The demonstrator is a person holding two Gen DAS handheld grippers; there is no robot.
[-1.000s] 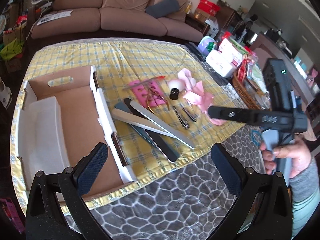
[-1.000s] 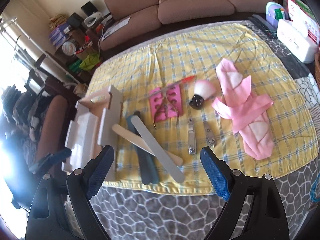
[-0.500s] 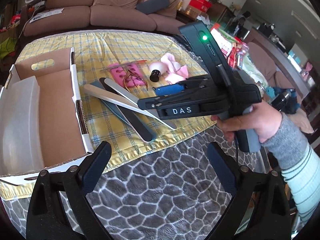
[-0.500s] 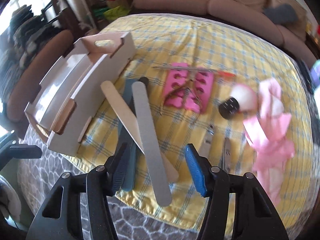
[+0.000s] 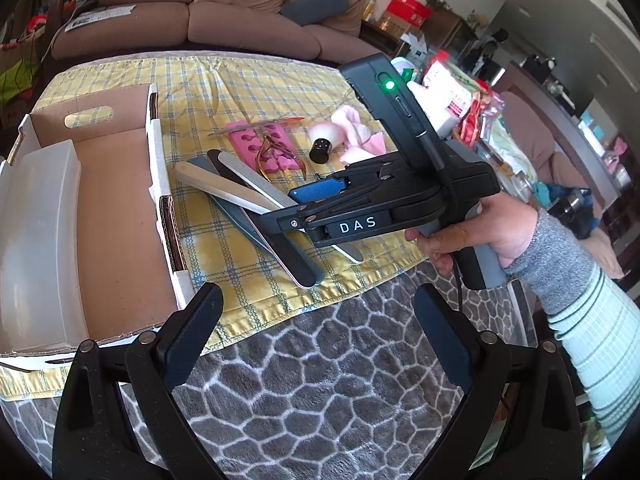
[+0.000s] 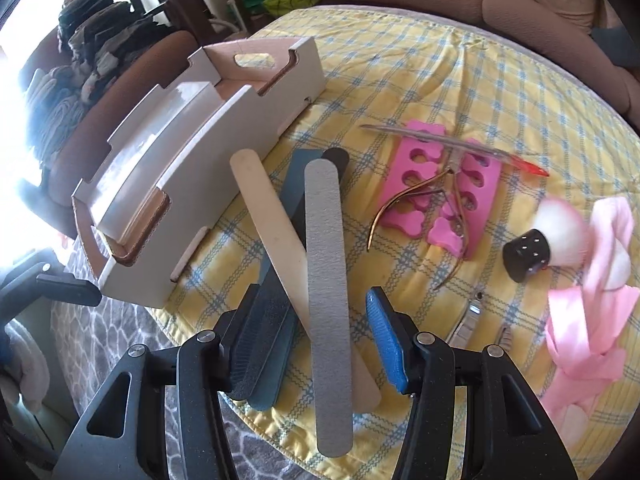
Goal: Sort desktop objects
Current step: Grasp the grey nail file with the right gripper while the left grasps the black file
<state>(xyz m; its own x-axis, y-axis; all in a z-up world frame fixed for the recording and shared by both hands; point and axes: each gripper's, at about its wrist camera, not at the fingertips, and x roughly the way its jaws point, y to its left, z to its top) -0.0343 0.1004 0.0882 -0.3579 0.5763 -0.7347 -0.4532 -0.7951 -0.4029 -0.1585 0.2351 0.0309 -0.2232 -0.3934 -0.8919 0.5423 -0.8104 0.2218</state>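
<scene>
Several long nail files lie crossed on the yellow checked cloth (image 6: pixel 420 92): a grey one (image 6: pixel 326 280) on top, a cream one (image 6: pixel 276 232), dark ones under them (image 6: pixel 276 320). My right gripper (image 6: pixel 312 344) is open, its fingers on either side of the files' near ends, not closed on them. In the left wrist view it (image 5: pixel 304 208) hovers over the files (image 5: pixel 224 190). My left gripper (image 5: pixel 316 344) is open and empty over the grey rug. A white cardboard box (image 6: pixel 224 120) stands left of the files.
Pink toe separators (image 6: pixel 444 184) with cuticle nippers (image 6: pixel 424 196) on them, a red-tipped tool (image 6: pixel 480 150), a black-handled brush (image 6: pixel 536 248), nail clippers (image 6: pixel 468 316) and pink cloth (image 6: pixel 592 308) lie to the right. A translucent bin (image 5: pixel 36 232) sits in the box. A sofa (image 5: pixel 200 12) stands behind.
My right gripper has swung left and down onto the nail files, narrowing its opening around them. The left gripper has drawn back a little toward the rug.
</scene>
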